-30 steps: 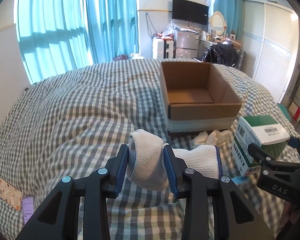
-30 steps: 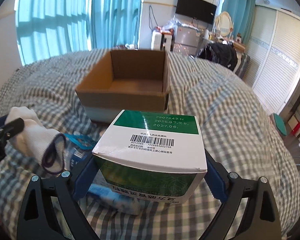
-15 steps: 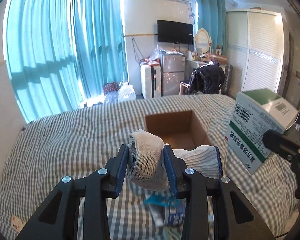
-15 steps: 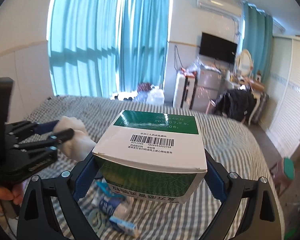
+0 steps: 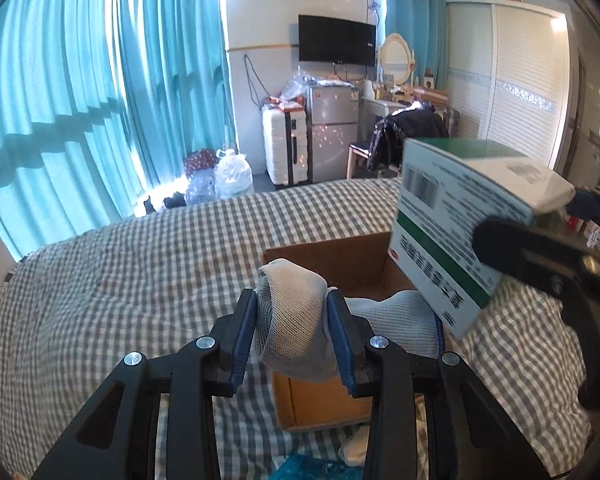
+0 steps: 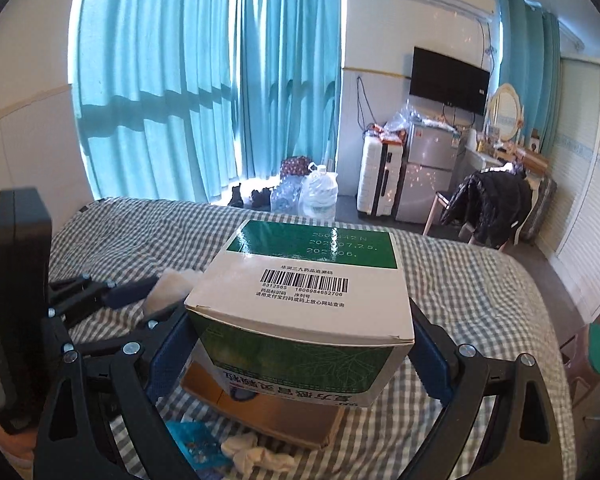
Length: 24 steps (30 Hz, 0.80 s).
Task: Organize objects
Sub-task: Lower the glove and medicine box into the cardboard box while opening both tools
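My left gripper (image 5: 294, 336) is shut on a white sock (image 5: 296, 320) and holds it above the near edge of an open cardboard box (image 5: 340, 268) on the checked bed. My right gripper (image 6: 300, 344) is shut on a green and white medicine box (image 6: 300, 304), held above the same cardboard box (image 6: 260, 416). In the left wrist view the medicine box (image 5: 460, 232) hangs at the right, over the carton's right side. In the right wrist view the left gripper (image 6: 112, 300) with the sock (image 6: 172, 284) shows at the left.
The checked bedspread (image 5: 120, 280) covers the bed. A blue packet (image 6: 196, 444) and a crumpled white cloth (image 6: 260, 456) lie in front of the carton. Beyond the bed stand teal curtains (image 5: 100, 100), a suitcase (image 5: 284, 144), a small fridge (image 5: 332, 128) and a chair with a black jacket (image 6: 492, 200).
Both grippers have risen and moved forward with their loads; they now hang over the cardboard box, which sits lower and nearer in both views. The grips have not changed.
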Motion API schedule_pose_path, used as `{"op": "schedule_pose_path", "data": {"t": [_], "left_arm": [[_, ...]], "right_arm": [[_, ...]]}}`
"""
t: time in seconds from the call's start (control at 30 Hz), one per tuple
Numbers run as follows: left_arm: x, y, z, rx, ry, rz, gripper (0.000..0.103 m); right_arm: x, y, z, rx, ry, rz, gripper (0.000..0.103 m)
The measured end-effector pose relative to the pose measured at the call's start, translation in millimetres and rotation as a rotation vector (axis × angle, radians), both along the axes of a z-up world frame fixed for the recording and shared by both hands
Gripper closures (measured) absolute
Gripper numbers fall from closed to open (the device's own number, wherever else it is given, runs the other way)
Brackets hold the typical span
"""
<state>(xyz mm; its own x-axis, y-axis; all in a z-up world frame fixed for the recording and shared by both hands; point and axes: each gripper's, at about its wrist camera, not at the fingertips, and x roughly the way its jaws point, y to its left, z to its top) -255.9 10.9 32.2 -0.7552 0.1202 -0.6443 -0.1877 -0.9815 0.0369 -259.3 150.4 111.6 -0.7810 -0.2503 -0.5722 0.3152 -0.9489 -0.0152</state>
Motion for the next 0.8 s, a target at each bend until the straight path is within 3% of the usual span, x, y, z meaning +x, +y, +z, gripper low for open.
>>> {"op": "schedule_pose_path", "data": {"t": [0.3,0.57,0.67,0.73,0.8], "left_arm": [[-55.1,13.6,-62.0,0.021,-0.088,-0.053,0.066],[-80.2,21.9,-89.3,0.055,-0.115,-0.102,0.064],[-74.8,22.8,-92.1,0.06,-0.113,-0.102,0.047],[-67.7,21.4,-88.0,0.053,-0.094,-0.079,0.017],[-58.0,17.1,-78.2,0.059,-0.068,-0.064,0.011]], "right_arm": [[-80.9,4.8,-67.4,0.005,-0.102,-0.023,0.008],[-105.2,12.1,-108.2,-0.09,-0.174,-0.001,0.006],[-103.2,16.4,-107.4,-0.109,-0.188,-0.016,0.006],[-98.1,22.3,-99.5,-0.087,-0.163,-0.049,0.004],[-87.6,25.9,-84.9,-0.072,-0.133,-0.057,0.004]]}}
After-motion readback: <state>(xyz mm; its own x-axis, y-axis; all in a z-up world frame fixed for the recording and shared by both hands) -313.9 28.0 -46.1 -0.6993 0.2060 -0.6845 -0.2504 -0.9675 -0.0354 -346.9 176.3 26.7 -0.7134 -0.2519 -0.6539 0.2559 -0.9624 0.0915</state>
